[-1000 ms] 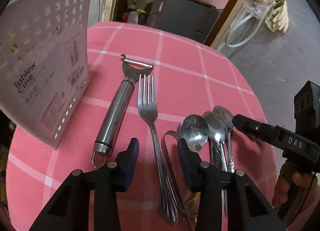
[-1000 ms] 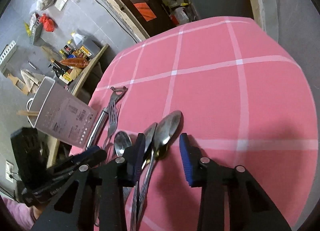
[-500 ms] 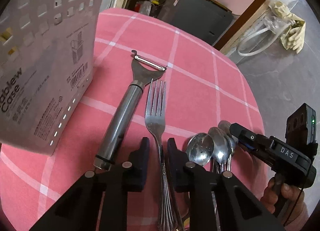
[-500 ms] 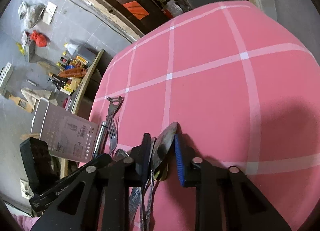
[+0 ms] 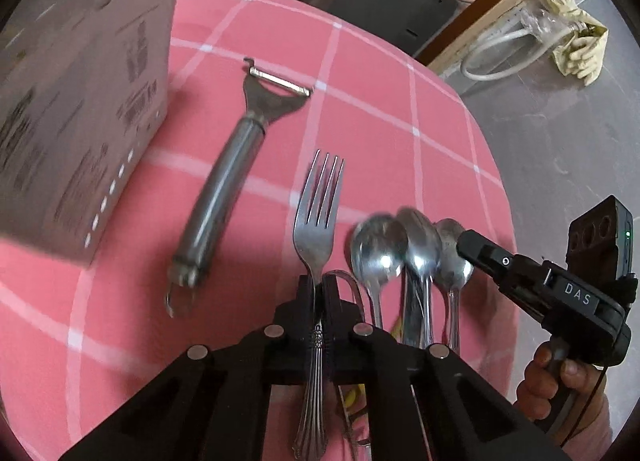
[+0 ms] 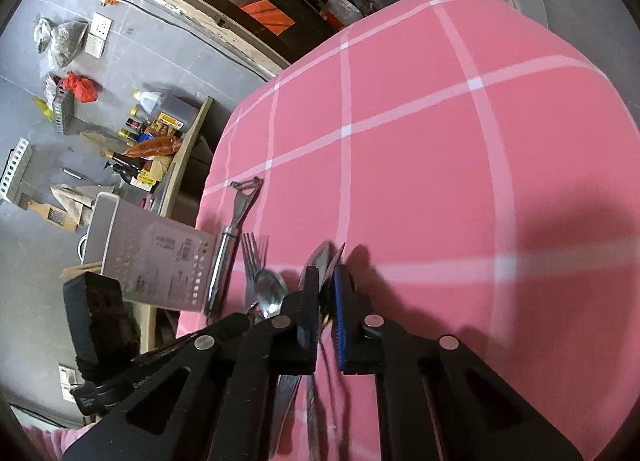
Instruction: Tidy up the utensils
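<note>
My left gripper point(image 5: 318, 291) has its jaws closing tight on the handle of a steel fork point(image 5: 318, 229), and both pads press on it. Left of the fork, a steel peeler point(image 5: 224, 189) lies on the pink checked tablecloth point(image 5: 380, 121). Three spoons point(image 5: 416, 247) lie side by side to the fork's right. My right gripper point(image 6: 326, 287) has its jaws closing on two of those spoons point(image 6: 320, 261), which stand on edge between the pads. A third spoon point(image 6: 270, 293) lies loose beside the fork point(image 6: 252, 253). In the left wrist view the right gripper point(image 5: 476, 247) reaches in over the rightmost spoon.
A tall grey perforated tableware case point(image 5: 80, 101) stands at the table's left, close to the peeler point(image 6: 236, 229). A hand point(image 5: 560, 389) holds the right gripper's grip. The cloth point(image 6: 440, 141) drops off at a rounded edge to a grey floor with shelves and clutter.
Both grippers went from open to shut. The left closed around the fork's handle, the right around two spoons. The left view has tipped closer over the fork.
</note>
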Motion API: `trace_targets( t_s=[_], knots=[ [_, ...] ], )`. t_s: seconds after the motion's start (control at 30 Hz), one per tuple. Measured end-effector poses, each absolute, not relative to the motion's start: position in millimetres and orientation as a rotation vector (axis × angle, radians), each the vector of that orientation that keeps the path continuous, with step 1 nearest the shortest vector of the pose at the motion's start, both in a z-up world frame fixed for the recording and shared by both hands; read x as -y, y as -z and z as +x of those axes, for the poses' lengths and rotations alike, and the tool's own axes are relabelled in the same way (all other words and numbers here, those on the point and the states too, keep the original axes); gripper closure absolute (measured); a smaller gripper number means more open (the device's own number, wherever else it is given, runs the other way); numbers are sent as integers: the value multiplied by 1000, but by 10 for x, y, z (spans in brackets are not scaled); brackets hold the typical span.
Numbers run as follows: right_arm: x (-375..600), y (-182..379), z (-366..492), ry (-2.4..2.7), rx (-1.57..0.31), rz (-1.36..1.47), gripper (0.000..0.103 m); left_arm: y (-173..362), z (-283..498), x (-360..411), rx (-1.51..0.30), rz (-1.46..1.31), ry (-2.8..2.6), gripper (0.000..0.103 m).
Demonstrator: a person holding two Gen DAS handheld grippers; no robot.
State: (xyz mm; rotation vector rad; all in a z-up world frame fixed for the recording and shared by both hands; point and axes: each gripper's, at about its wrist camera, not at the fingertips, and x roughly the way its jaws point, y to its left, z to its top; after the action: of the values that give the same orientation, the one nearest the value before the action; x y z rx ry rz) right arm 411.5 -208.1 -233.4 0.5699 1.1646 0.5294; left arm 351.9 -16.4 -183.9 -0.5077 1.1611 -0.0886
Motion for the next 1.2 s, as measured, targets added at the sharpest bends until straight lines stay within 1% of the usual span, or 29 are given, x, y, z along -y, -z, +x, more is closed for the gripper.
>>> trace_targets(
  t_s=[0.27,0.47,0.67,0.87,0.93,1.2],
  knots=[
    [2231,2276,3801,-515,-1184,559,99,1850,3450,177,-1228,-533,151,97],
    [2278,2305,3771,-512,-1198,558,99,1950,3562,117,-1275,-586,186,93],
    [2269,2347,3769,-522,-1226,548,99,1985,3562,81,-1299,-609,228,92],
    [2238,2340,3732,-530,-1236,531,99,1951,3531,58,-1291,-609,248,96],
    [2222,2315,3696,-527,-1233,519,100,1939,3489,62,-1280,-623,261,98],
    [2274,2316,3533,-496,-1240,536,101,1935,3315,46,-1303,-649,278,98]
  ],
)
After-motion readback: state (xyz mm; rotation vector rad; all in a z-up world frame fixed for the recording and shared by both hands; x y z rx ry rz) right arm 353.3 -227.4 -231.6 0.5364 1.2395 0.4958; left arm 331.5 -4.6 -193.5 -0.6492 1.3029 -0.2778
